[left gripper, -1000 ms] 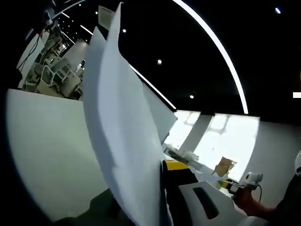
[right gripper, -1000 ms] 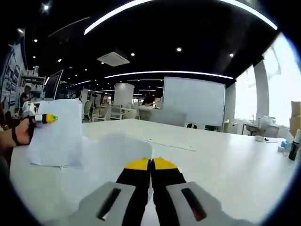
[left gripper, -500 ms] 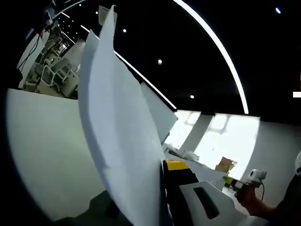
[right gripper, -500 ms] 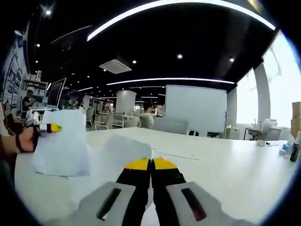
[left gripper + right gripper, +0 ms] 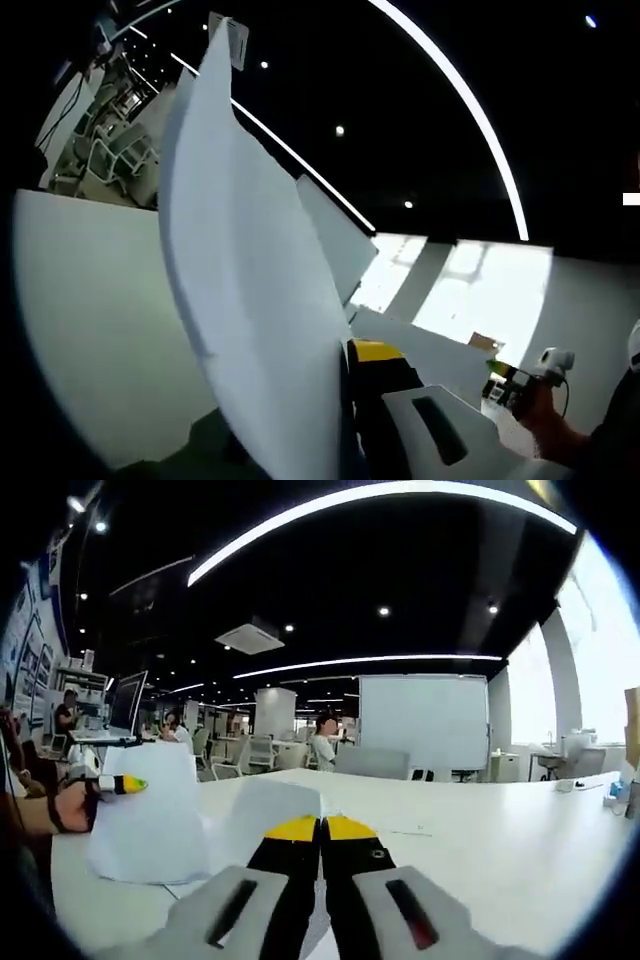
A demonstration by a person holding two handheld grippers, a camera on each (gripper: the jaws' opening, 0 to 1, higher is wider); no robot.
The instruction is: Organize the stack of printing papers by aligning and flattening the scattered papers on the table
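In the left gripper view a thick sheaf of white printing paper (image 5: 250,280) stands edge-on, rising from bottom centre to top left. My left gripper (image 5: 350,352) is shut on its lower edge; one yellow-tipped jaw shows and the other is hidden behind the paper. My right gripper (image 5: 322,826) has its yellow tips pressed together on a curved white sheet (image 5: 262,808). That same sheet (image 5: 430,345) runs toward the right gripper (image 5: 507,374) and the hand holding it. In the right gripper view the left gripper (image 5: 124,783) holds the upright paper (image 5: 150,815) above the white table (image 5: 480,825).
The pale table top (image 5: 90,320) stretches to the left in the left gripper view. A whiteboard (image 5: 418,722), office chairs (image 5: 260,752) and seated people stand behind the far table edge. A monitor (image 5: 130,702) is at back left, and bright windows are on the right.
Both hands have lifted the paper a little. In the right gripper view the far table edge sits lower. In the left gripper view the sheaf leans further left and the sheet now covers the clutter behind.
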